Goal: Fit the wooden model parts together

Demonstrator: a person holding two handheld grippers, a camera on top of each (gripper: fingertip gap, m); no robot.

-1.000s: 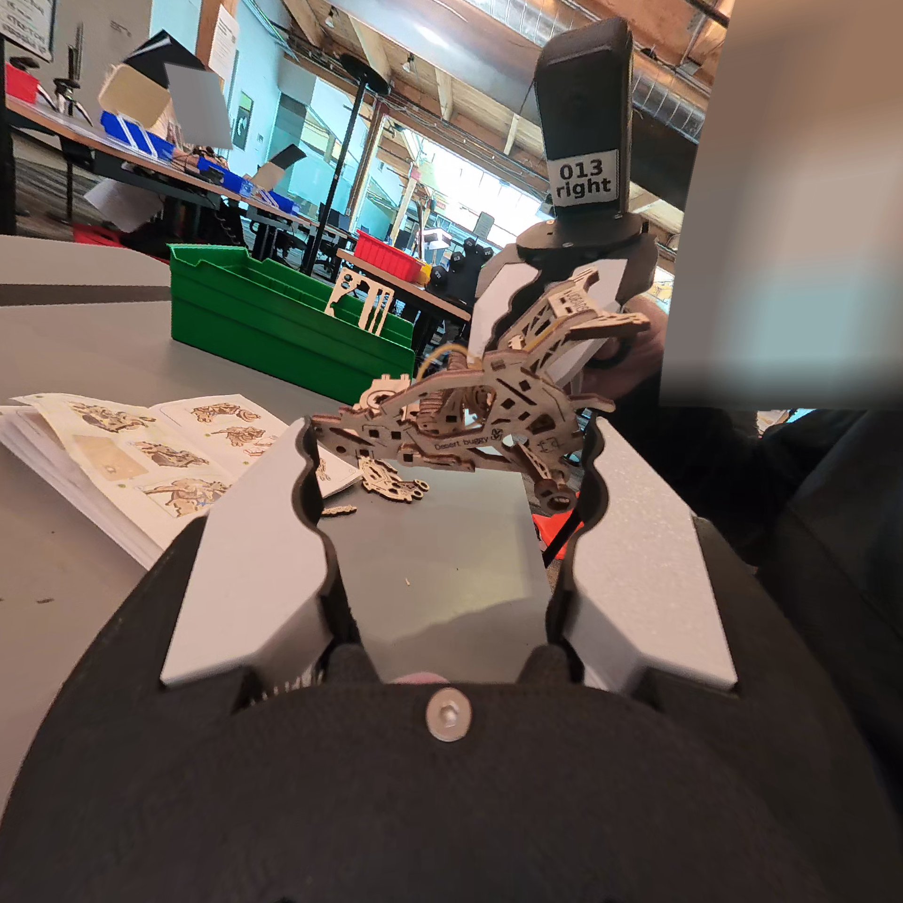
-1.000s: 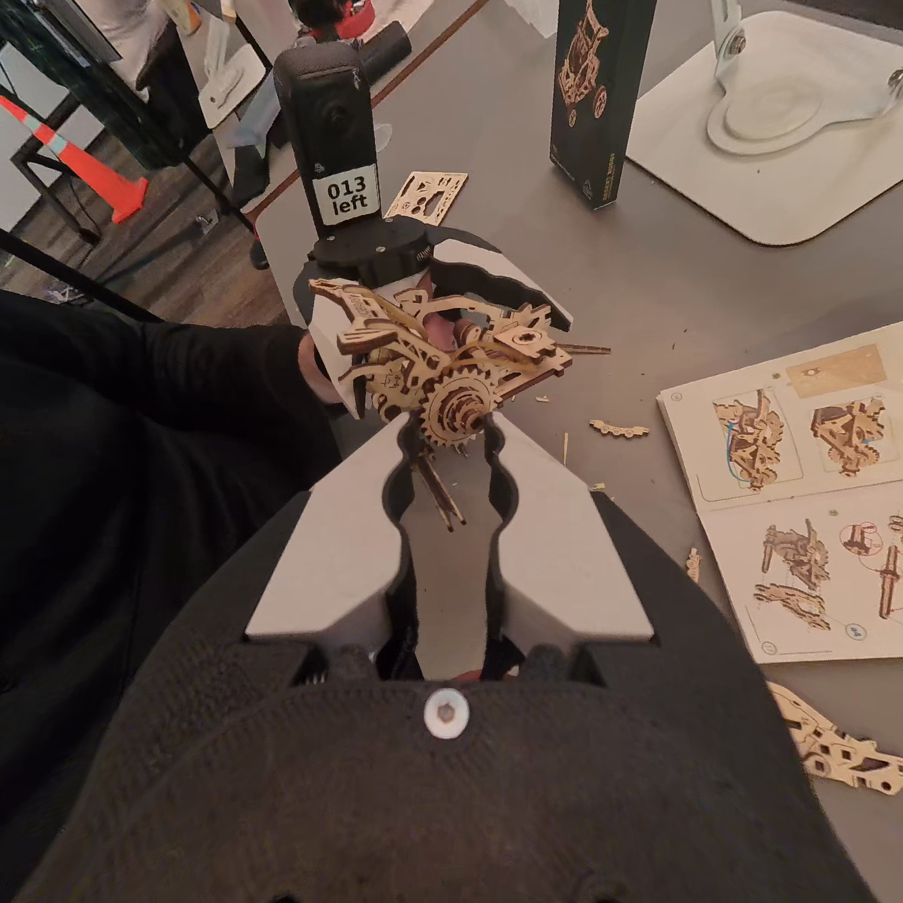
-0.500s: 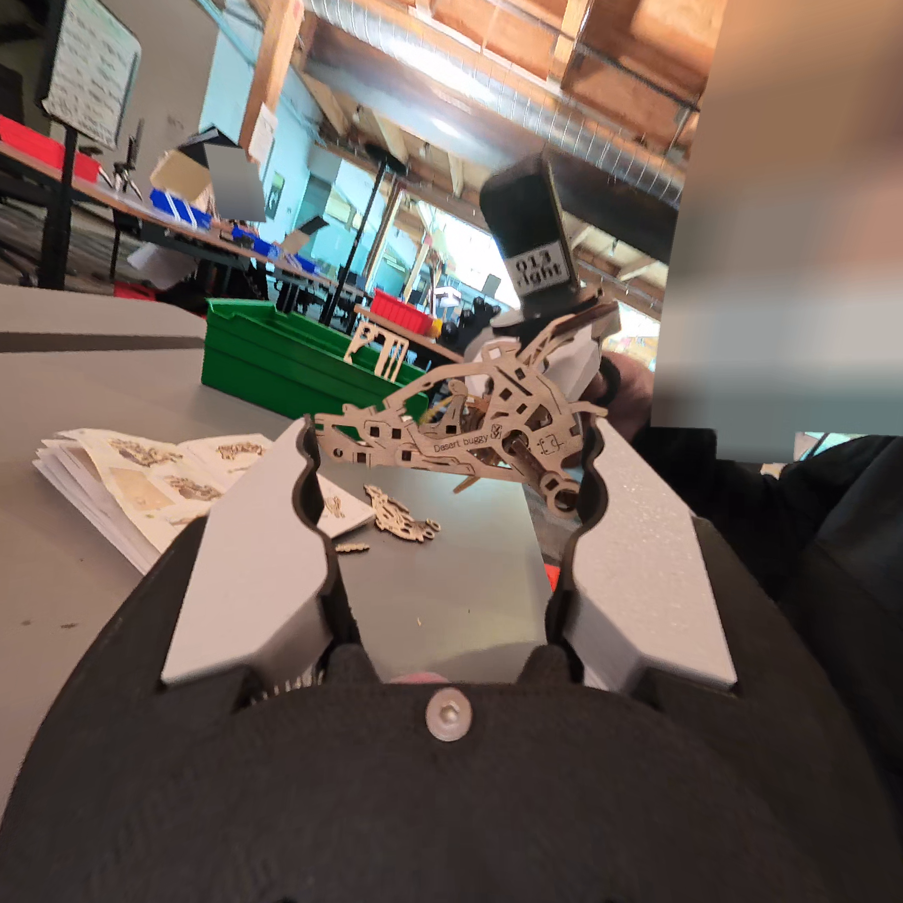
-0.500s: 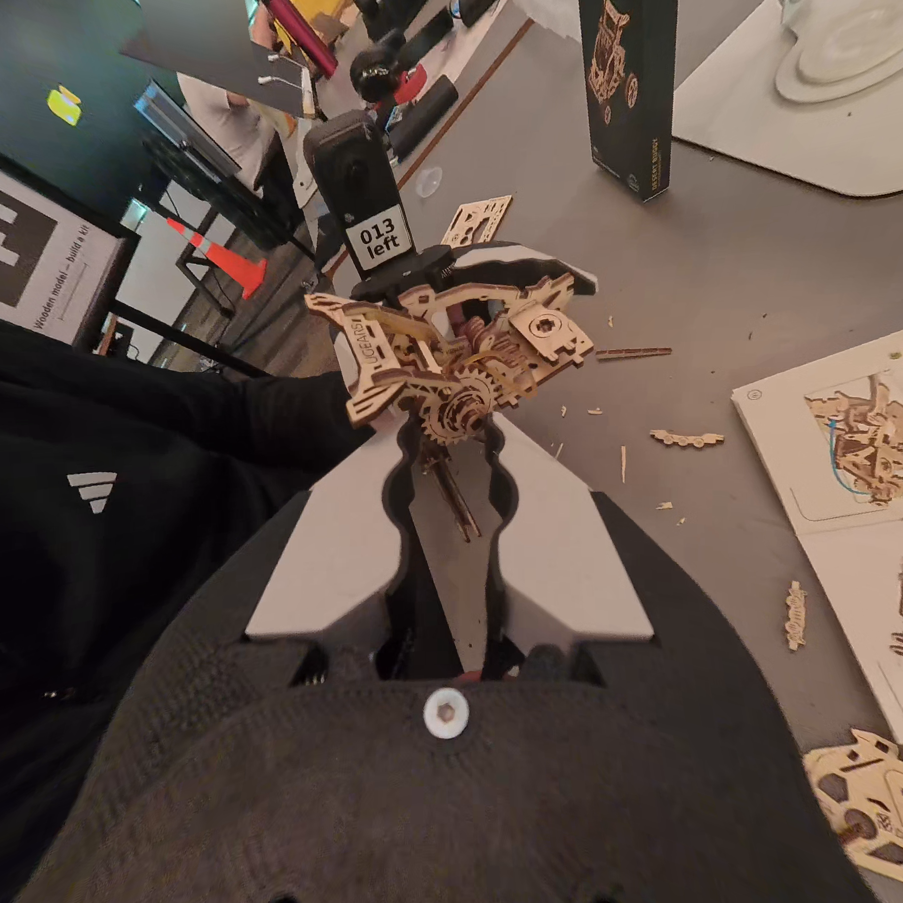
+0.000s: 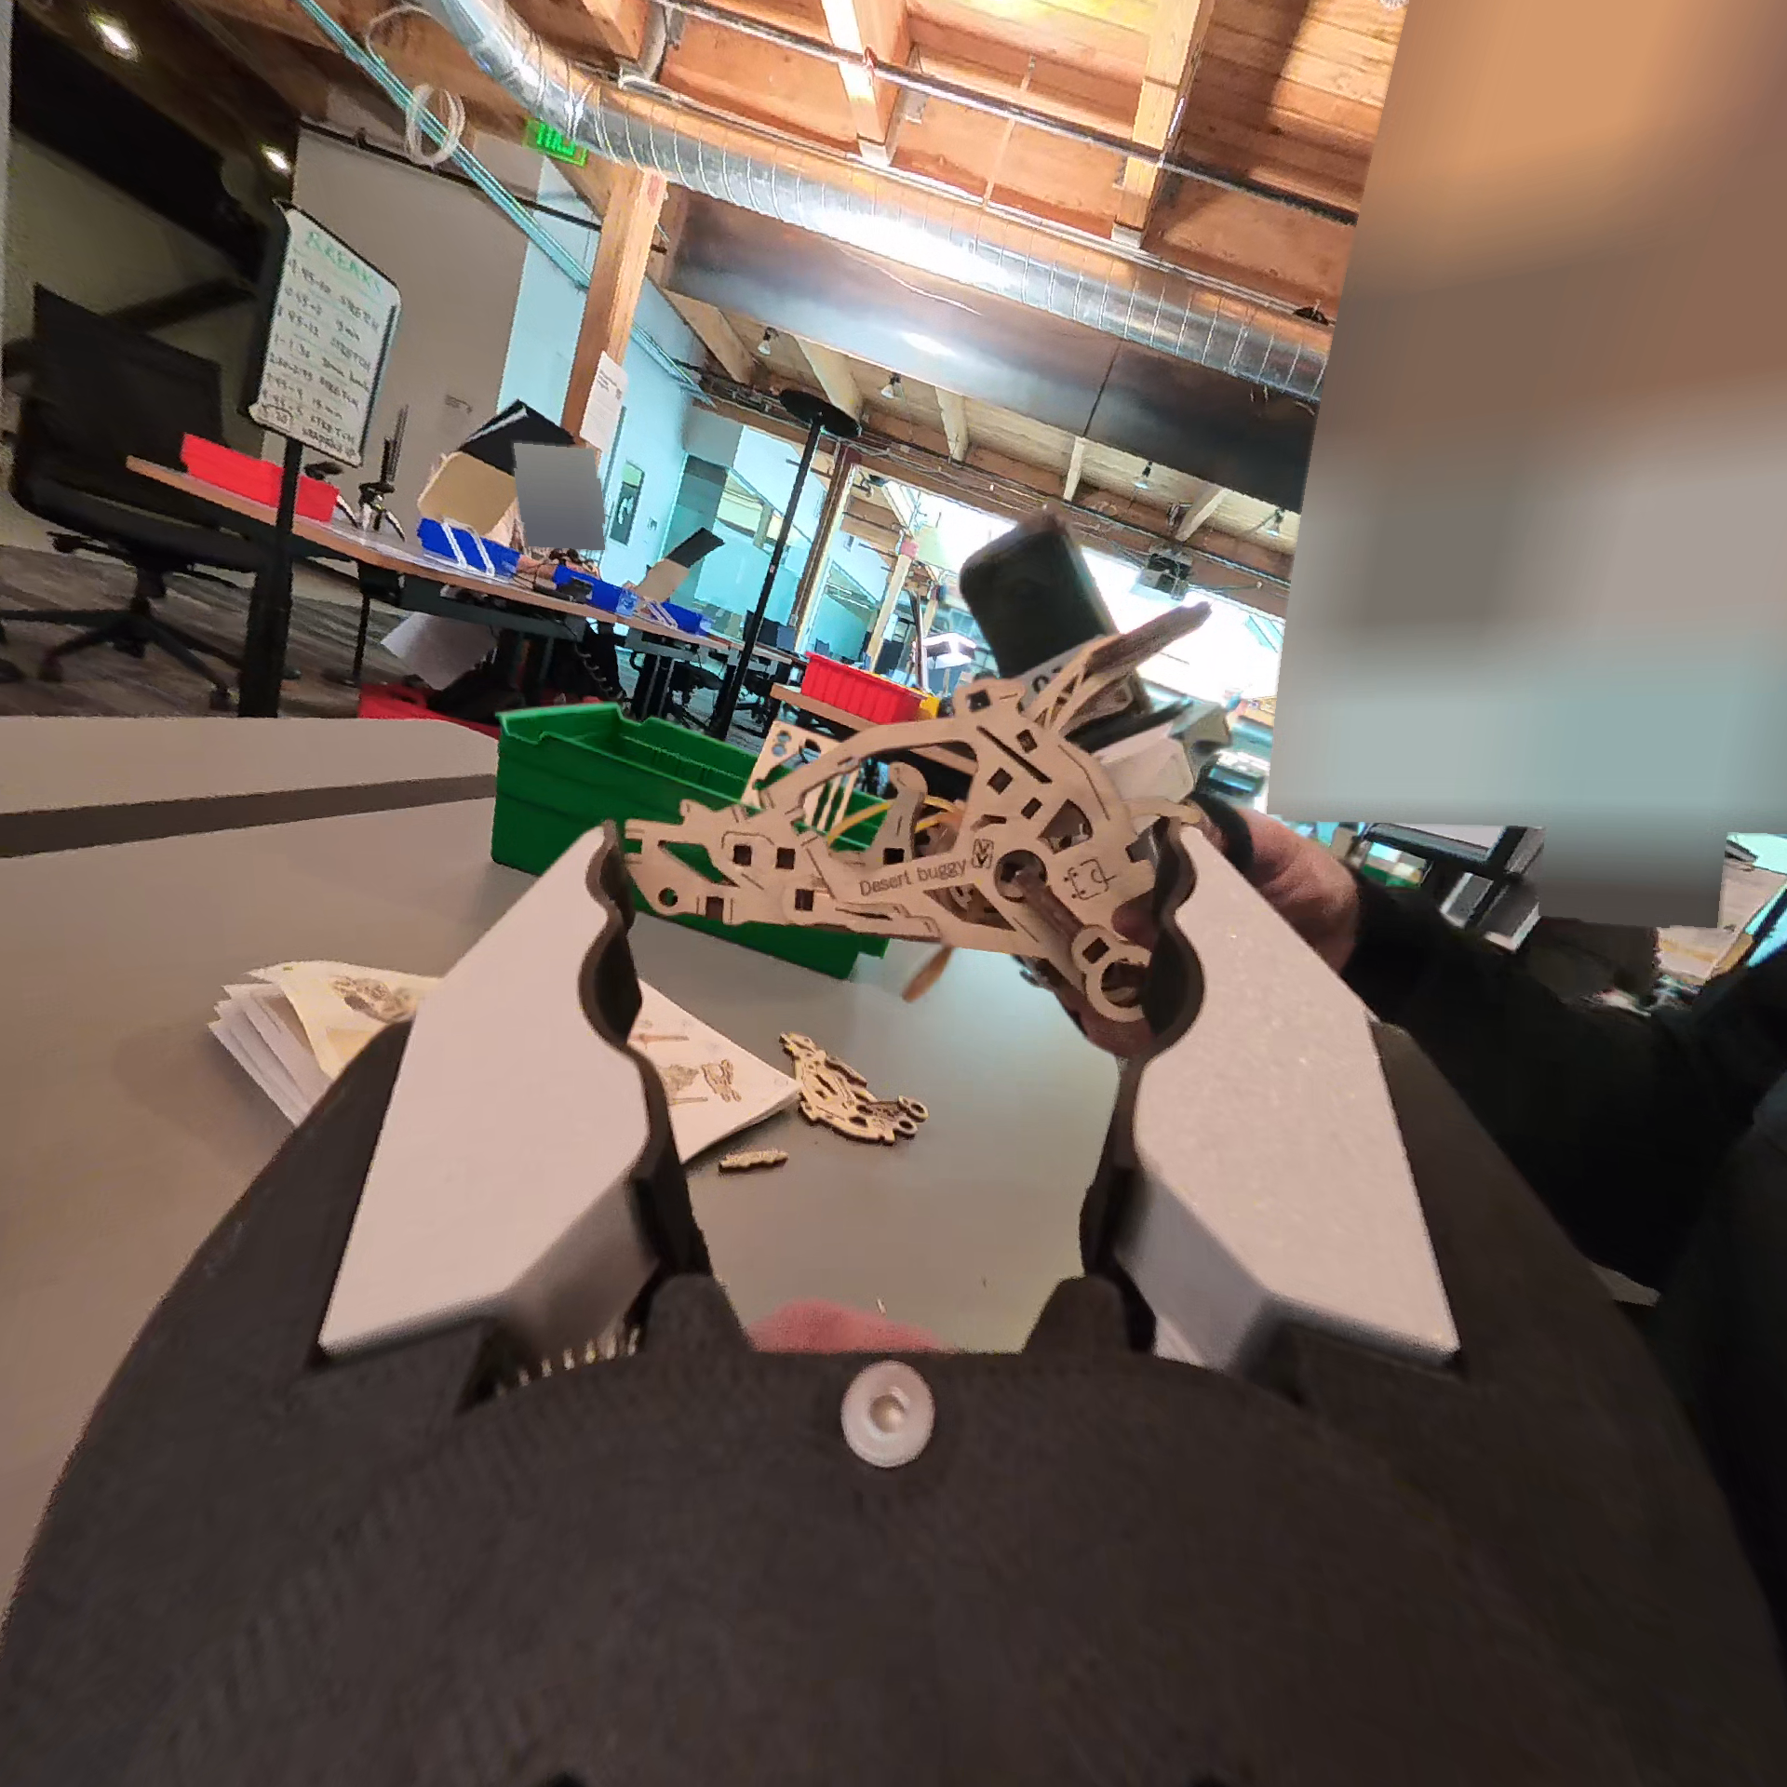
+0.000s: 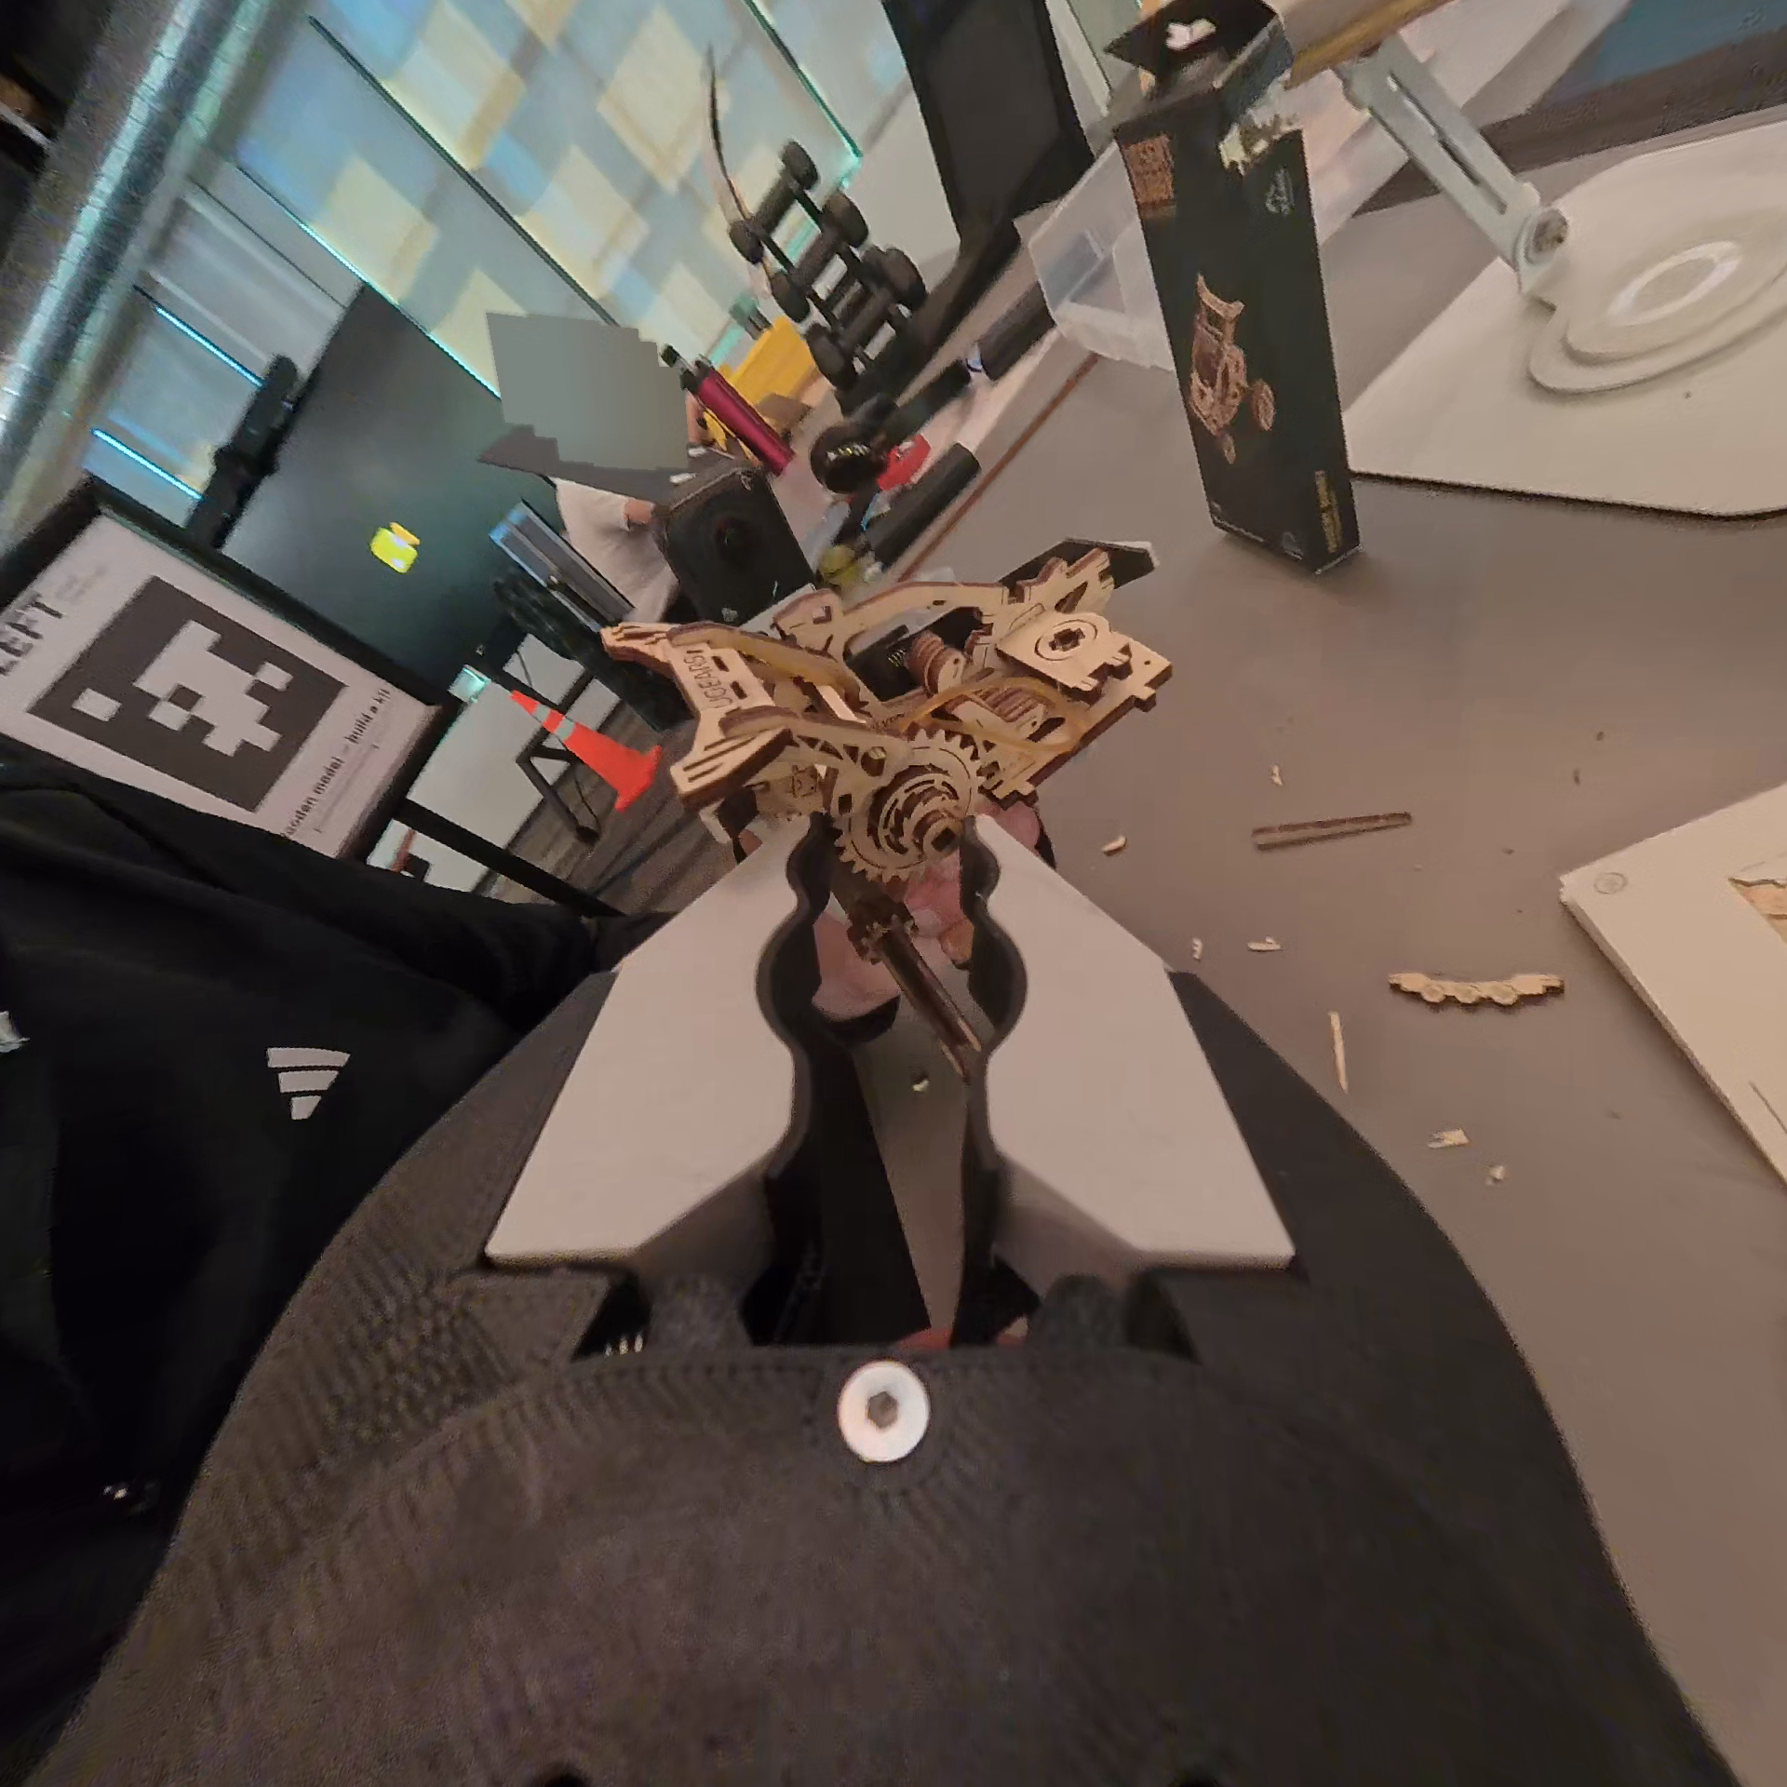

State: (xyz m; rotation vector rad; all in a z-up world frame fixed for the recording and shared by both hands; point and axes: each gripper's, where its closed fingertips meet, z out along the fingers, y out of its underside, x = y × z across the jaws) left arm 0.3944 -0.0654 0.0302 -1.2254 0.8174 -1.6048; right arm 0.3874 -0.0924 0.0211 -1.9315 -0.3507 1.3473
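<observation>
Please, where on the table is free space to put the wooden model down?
Bare grey table lies left of the booklet, before the green bin. Crowded: right of the booklet, by the loose wooden piece, scraps and a stick.

pale plywood model [image 5: 928, 861], seemingly matt table [image 5: 242, 967]

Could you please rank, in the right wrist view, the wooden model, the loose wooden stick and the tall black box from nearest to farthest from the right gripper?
1. wooden model, at the right gripper tips.
2. loose wooden stick, on the table to the right.
3. tall black box, standing at far right.
</observation>
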